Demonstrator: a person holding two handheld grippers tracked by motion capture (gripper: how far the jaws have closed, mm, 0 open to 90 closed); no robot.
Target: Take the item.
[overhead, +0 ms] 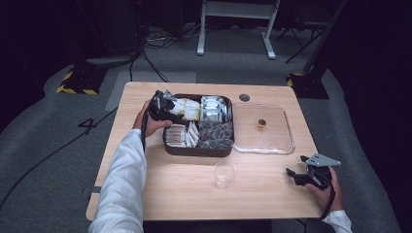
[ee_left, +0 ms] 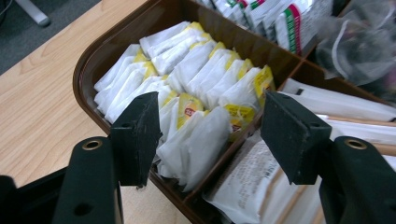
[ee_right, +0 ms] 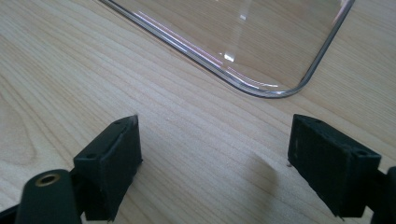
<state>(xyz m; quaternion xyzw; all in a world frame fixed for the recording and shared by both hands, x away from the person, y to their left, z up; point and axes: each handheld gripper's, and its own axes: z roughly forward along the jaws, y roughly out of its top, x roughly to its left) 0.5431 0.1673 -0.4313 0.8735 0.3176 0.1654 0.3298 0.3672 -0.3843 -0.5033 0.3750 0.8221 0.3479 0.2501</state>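
A dark brown divided tray (overhead: 198, 150) sits mid-desk (overhead: 160, 194), its compartments packed with sachets; a clear lid (overhead: 265, 128) lies flat just right of it, a clear glass (overhead: 224, 174) stands in front of the tray, near its front wall, and a round grommet (overhead: 244, 97) is set into the desk behind the lid. The white and yellow tea bags (ee_left: 196, 79) fill the tray's far-left compartment, crowded edge to edge against the wall and the divider, with long paper sachets (ee_left: 336, 112) just beyond that divider. The left tool (ee_left: 210, 135) leans down over that compartment from the tray's left side, hand wrapped around its body, white sleeve (overhead: 124, 184) running back to the desk's near edge; its jaws stand partly apart, straddling the nearest tea bags without pinching any. The right tool (ee_right: 215, 163) rests low over bare desk near the lid's rounded corner, jaws wide, nothing between them.
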